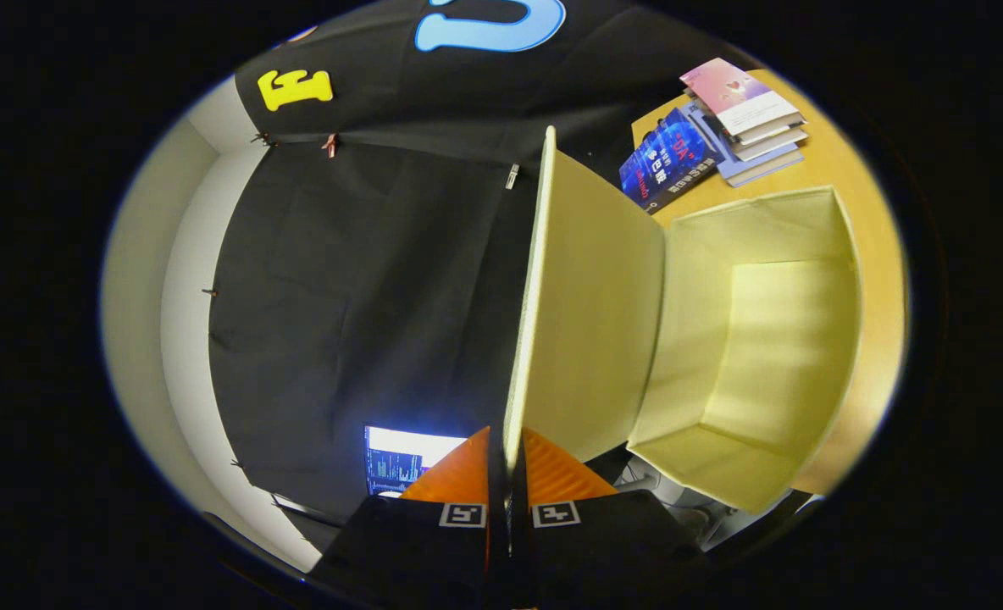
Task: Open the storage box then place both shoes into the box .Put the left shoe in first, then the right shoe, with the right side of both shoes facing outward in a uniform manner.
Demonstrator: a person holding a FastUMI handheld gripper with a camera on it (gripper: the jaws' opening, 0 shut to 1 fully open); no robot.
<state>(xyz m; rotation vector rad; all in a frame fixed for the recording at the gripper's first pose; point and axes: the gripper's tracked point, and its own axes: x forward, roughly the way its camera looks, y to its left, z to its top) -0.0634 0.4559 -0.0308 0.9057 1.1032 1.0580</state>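
My gripper [507, 449] is pinched tight on the lid [590, 305] of the storage box [773, 339], both fingers [459, 474] pressed together with the lid's thin edge caught between them. The edge runs straight out from between the fingertips and away ahead of me, a pale narrow line. The whole view is rolled over on its side, so the table is standing up on the far side of the box rather than lying flat.

The lid is swung wide open, a pale yellow panel, and I'm looking at its inner face, which spreads off to the right of my fingers. It meets the box body along a hinge line beyond and to the right of the fingertips. The box itself gapes open to the right of the lid: same pale yellow fabric, four walls and a bottom, light falling in bands across the inside. I can see no shoe in it.

The box sits on a wooden table [878, 254], which shows as a warm tan strip round the box's far side. Beyond the box, at the table's corner, there's a stack of books [743, 127], a pinkish cover uppermost, and a dark blue book [669, 161] leaning just beside the stack, close to the lid's far end.

To the left of my fingers, the black cloth wall [357, 296] hangs, with a white wall [184, 322] past it. Just beside my left finger a lit screen [404, 462] glows.
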